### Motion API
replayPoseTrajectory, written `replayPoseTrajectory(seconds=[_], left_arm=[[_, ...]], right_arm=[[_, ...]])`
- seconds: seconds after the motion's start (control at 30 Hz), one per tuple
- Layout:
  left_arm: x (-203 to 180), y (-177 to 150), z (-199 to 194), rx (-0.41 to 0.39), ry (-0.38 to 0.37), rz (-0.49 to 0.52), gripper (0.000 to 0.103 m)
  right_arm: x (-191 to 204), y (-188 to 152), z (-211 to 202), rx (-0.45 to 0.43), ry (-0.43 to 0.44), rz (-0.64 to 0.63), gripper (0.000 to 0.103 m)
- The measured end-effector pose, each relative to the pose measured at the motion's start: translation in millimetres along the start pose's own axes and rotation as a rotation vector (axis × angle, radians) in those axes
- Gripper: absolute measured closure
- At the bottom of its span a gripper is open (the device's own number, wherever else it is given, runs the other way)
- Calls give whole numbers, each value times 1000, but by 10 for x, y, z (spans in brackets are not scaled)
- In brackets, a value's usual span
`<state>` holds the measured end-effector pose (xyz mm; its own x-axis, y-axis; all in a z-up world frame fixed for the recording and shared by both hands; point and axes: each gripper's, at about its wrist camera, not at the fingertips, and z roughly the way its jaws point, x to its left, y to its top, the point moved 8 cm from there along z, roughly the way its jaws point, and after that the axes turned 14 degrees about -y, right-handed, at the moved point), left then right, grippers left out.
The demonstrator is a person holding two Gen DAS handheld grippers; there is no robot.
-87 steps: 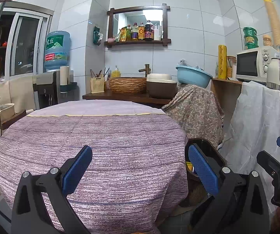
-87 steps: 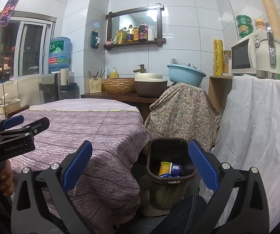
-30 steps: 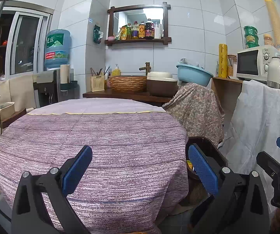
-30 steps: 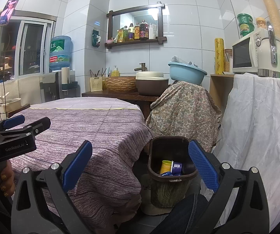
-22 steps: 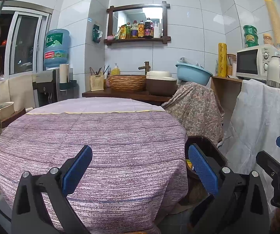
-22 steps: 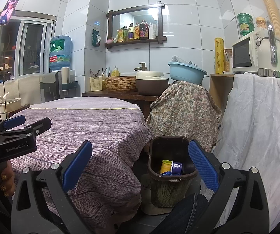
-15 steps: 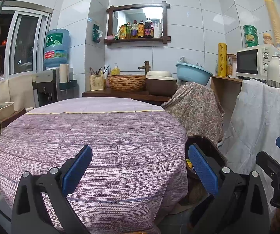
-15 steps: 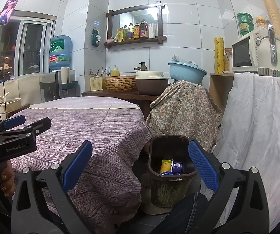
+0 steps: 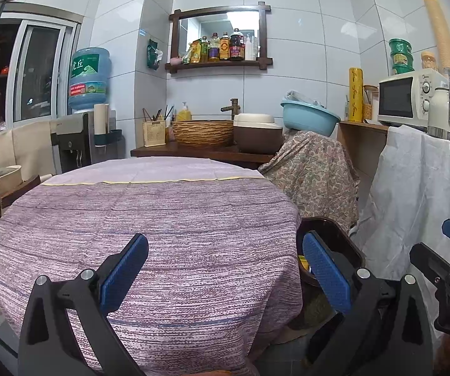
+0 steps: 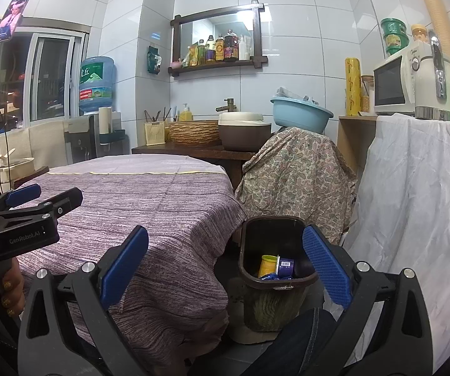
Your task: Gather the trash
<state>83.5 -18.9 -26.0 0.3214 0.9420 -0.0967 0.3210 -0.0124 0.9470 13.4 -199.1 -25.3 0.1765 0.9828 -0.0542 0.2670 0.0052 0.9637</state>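
Observation:
A dark brown trash bin (image 10: 273,252) stands on the floor to the right of the round table (image 10: 137,197) with its purple striped cloth. Inside it lie a yellow can (image 10: 267,264) and a blue packet (image 10: 285,265). In the left wrist view only part of the bin (image 9: 334,244) shows past the table (image 9: 149,219) edge. My left gripper (image 9: 225,269) hangs open over the table's near side, nothing between its blue pads. My right gripper (image 10: 225,269) is open too, low beside the table, framing the bin. The left gripper (image 10: 27,210) also shows in the right wrist view, held by a hand.
A chair under a floral cloth (image 10: 297,175) stands behind the bin. A white sheet (image 10: 413,206) drapes the counter on the right, with a microwave (image 10: 394,84) on top. A wooden counter with a basket sink (image 9: 203,133) and a water dispenser (image 9: 88,75) lines the far wall. A person's knee (image 10: 303,341) sits below the bin.
Both grippers stay open and almost still. The views have shifted only slightly, with the right wrist view drifting a little so the bin sits marginally higher.

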Motion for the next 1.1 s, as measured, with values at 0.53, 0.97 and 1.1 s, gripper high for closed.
replayPoseTrajectory(seconds=[0.53,0.97,1.1], left_arm=[[-10,11,11,-1,-9,3,5],[-3,15,1,-1,-6,-1,5],[-5,14,1,1,-4,-2,5]], right_arm=[[-4,-3,4,2,1,1,6],[5,-1,-4,1,1,1,6],[2,2,-1,1,2,2,6]])
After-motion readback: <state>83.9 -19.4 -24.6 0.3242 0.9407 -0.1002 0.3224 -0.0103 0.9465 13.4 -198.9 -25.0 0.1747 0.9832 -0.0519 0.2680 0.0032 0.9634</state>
